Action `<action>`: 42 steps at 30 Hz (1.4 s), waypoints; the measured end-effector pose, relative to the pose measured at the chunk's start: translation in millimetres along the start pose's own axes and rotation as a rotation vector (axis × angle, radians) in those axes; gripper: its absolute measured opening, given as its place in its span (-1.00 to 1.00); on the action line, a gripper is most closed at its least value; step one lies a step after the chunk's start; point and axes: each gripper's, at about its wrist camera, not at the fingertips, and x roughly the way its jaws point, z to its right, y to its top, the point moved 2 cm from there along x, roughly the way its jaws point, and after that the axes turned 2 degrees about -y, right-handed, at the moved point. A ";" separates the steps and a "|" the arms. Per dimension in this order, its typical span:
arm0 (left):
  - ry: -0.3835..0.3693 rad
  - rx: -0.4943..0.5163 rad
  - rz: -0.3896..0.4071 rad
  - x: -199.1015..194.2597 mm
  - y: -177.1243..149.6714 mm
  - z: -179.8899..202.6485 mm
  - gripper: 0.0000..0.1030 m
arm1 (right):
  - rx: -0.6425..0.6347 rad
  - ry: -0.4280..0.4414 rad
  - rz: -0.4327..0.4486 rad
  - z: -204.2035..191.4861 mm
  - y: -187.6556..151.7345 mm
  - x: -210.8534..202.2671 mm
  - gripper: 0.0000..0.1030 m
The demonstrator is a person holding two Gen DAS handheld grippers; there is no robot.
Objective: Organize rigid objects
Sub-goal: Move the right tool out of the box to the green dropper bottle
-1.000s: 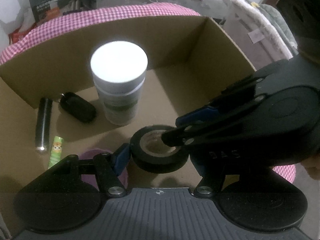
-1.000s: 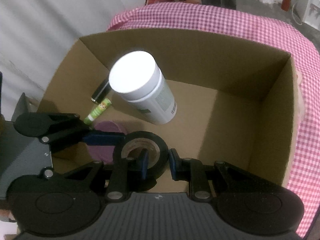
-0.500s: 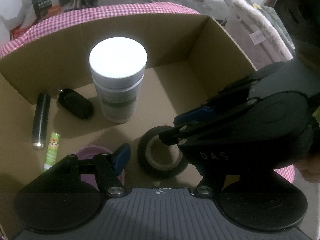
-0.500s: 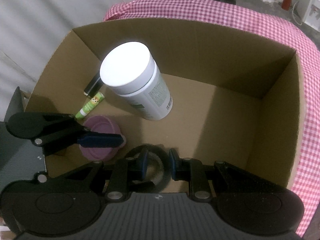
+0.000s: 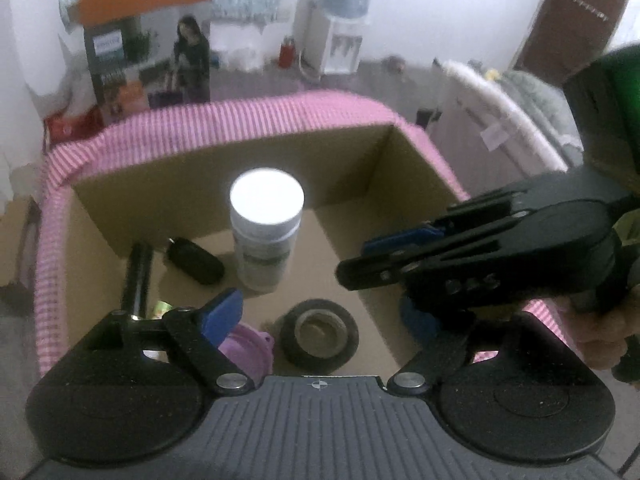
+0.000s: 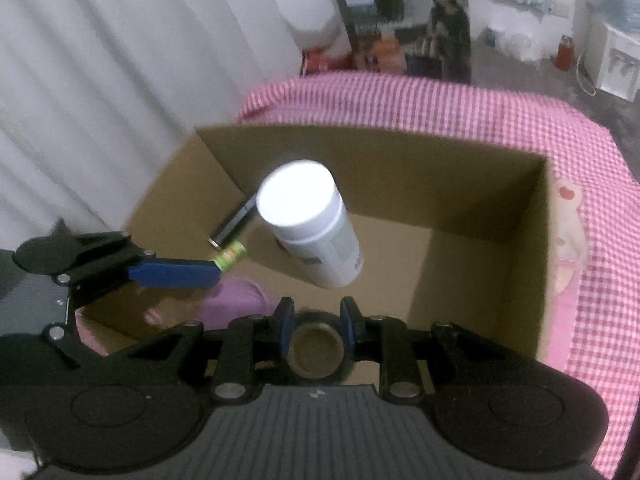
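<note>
1. Logged left tongs [image 5: 320, 312] spread wide, jaws just opened further, gripping nothing; hovering above the box floor
2. Logged right tongs [image 6: 314, 328] nearly closed with a narrow gap left, nothing pinched; hanging above the same spot, angled down
3. Found black tape roll [image 5: 290, 336] lying flat on the floor of the cardboard box [image 5: 224, 168], near the front wall, directly under both tongs and touched by neither
4. Judged step in hand: tape roll placed in the box, both tongs clear of it
5. Judged next move: lift straight out over the front wall, then look for any rigid thing left outside; none seen in either view
6. Noted in the box: white-capped bottle [image 5: 266, 236] upright mid-floor; black key fob [image 5: 196, 262] and dark cylinder [image 5: 138, 276] to its left; small green tube [image 5: 162, 308] and purple lid [image 5: 244, 350] near the front, just beside the tape roll
7. Flagged obstacles: tall bottle near the tongs, easy to knock on a sideways exit; both tongs crowded together, so separate first
8. Noted pink checked cloth [image 5: 240, 114] covering the tabletop under the box
</note>
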 end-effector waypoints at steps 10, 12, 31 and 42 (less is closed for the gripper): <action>0.008 0.026 0.164 -67.8 -34.9 6.3 0.86 | 0.022 0.056 0.264 -18.7 -47.2 -88.8 0.13; 0.021 0.025 0.185 -76.2 -46.4 5.4 0.86 | 0.025 0.065 0.307 -24.9 -62.9 -103.0 0.13; 0.204 0.080 0.208 -38.7 -133.7 2.1 0.45 | 0.085 0.086 0.338 -79.2 -143.3 -57.2 0.02; 0.131 0.055 0.206 -21.1 -139.1 -4.6 0.03 | 0.000 0.019 0.281 -101.7 -130.1 -16.8 -0.29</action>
